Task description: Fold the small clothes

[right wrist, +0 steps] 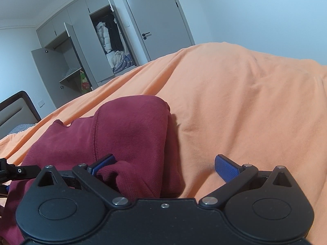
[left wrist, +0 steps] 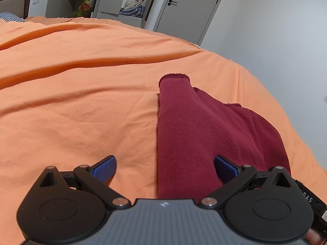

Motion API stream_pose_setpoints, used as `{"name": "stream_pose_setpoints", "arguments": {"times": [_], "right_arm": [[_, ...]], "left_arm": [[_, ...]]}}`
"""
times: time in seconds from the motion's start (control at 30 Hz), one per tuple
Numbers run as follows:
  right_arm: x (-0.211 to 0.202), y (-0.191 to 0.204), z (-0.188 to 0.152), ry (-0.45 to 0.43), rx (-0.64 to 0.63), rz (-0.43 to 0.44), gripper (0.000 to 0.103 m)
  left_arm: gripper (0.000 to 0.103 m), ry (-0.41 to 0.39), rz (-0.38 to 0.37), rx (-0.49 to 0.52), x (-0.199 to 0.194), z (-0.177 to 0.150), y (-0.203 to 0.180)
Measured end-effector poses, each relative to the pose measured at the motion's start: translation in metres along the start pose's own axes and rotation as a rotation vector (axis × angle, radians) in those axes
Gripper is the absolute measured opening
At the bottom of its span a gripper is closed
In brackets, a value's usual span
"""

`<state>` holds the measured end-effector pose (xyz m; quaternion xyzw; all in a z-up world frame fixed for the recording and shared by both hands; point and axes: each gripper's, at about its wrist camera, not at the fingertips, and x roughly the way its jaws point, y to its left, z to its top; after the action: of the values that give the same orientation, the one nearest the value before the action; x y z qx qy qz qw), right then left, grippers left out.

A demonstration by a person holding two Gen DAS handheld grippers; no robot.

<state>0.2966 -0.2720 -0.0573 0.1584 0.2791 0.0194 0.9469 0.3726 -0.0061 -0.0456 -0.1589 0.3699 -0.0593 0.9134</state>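
Note:
A dark red garment (left wrist: 196,126) lies folded on the orange bed sheet (left wrist: 81,85), with a sleeve running away from me and its cuff at the far end. My left gripper (left wrist: 165,170) is open and low over the garment's near left edge; the edge lies between the blue pads (left wrist: 105,168). In the right wrist view the same garment (right wrist: 126,134) bulges at left of centre. My right gripper (right wrist: 165,167) is open over its near right edge, left pad (right wrist: 106,161) touching the cloth, right pad over bare sheet. The other gripper's black tip (right wrist: 12,170) shows at far left.
The orange sheet (right wrist: 245,102) covers the whole bed, with long creases at the left. Beyond it stand an open grey wardrobe (right wrist: 85,40) with hanging clothes, a closed door (right wrist: 155,20) and a white wall. A headboard (right wrist: 16,110) and a patterned pillow (left wrist: 10,17) are at the far left.

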Motion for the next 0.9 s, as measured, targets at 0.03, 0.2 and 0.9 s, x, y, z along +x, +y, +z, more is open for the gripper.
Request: {"name": "stream_pose_setpoints", "arguments": {"times": [0.03,0.2,0.9], "right_arm": [[0.0,0.0,0.0,-0.001,0.001,0.001,0.103],[-0.001,-0.003,-0.001,-0.005,0.006,0.008,0.103],[-0.004,-0.007,0.003,0.007,0.011,0.024,0.102]], "left_arm": [[0.103,0.001,0.001,0.003,-0.001,0.0,0.0],[0.103,0.01,0.0,0.006,-0.005,-0.003,0.003],[0.102,0.054,-0.02,0.008,-0.014,0.0,0.009]]}}
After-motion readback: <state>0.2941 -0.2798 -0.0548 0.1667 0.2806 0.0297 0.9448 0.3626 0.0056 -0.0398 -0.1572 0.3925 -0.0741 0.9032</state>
